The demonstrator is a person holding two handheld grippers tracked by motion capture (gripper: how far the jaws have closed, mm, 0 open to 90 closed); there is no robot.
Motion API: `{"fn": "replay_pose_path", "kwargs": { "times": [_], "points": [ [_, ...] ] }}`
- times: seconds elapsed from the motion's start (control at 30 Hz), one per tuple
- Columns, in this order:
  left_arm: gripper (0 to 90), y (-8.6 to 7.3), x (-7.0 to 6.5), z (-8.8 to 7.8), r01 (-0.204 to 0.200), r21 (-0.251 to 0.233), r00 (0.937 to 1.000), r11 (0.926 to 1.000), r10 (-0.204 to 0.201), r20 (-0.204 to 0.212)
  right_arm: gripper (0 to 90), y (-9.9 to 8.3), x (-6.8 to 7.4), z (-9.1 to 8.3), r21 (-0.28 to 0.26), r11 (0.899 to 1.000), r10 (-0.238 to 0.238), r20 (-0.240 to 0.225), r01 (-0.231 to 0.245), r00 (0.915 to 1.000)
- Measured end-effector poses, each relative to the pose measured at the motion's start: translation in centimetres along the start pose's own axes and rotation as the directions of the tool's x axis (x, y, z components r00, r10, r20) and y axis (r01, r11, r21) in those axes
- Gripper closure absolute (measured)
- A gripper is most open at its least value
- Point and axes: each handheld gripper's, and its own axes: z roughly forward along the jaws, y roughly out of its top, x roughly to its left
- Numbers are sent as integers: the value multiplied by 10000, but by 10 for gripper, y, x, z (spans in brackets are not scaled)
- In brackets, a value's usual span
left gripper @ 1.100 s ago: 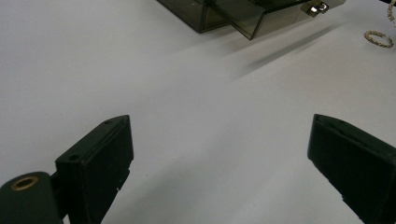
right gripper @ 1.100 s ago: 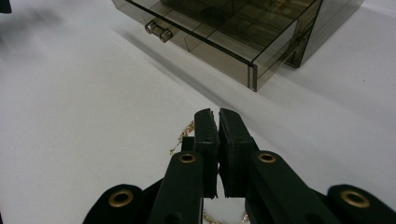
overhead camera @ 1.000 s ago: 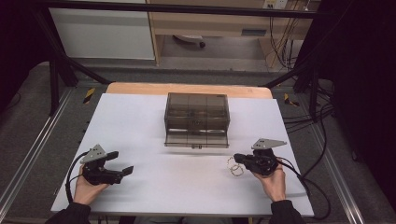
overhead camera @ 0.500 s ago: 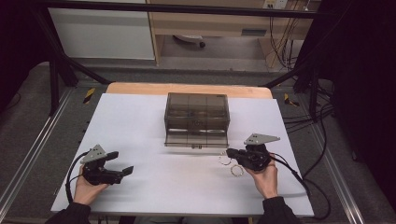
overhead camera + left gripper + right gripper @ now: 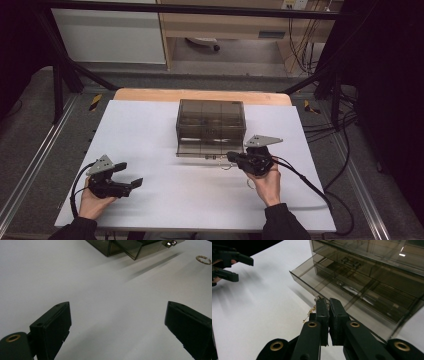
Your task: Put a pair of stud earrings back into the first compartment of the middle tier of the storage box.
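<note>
While the right gripper (image 5: 231, 157) hangs just in front of the smoky clear drawer box (image 5: 210, 122), its jaws are pressed together on a thin gold chain (image 5: 310, 313), which dangles from the tips in the right gripper view. In the high view the chain shows as a faint loop below the tips, over the white table (image 5: 165, 200), right by the front edge of the box's bottom drawer (image 5: 332, 291). That drawer stands pulled out toward the person; from the right gripper view its clear tray lies just beyond the tips, w/ the chain hanging near the drawer's front wall & small metal knob (image 5: 317, 299). Can't tell if the chain touches the table.

The left gripper (image 5: 131, 176) sits at the near left of the table, well apart from the box, held in the person's left hand (image 5: 92, 202). Its jaws stand wide apart w/ nothing between them; the left gripper view has bare white surface between the two black pads.

A gold ring-like bracelet (image 5: 203, 260) lies flat on the table near the right hand (image 5: 266, 184). In the high view it appears as a pale loop just beside that hand's near-left edge, apart from the box.
</note>
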Motion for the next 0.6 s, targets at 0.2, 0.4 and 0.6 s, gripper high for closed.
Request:
{"fn": "replay_pose_path", "kwargs": {
  "times": [0.2,0.4,0.6],
  "points": [
    [70,0,0,0,-21,9,10000,10000,21,4,868,11,7,11,-69,10000,-8,-41,8,10000],
    [71,0,0,0,-10,4,10000,10000,10,3,868,20,13,23,-138,9999,-41,34,41,10000],
    [70,0,0,0,-8,0,10000,10000,8,7,868,27,16,34,-212,9998,-17,95,19,10000]
  ]
}}
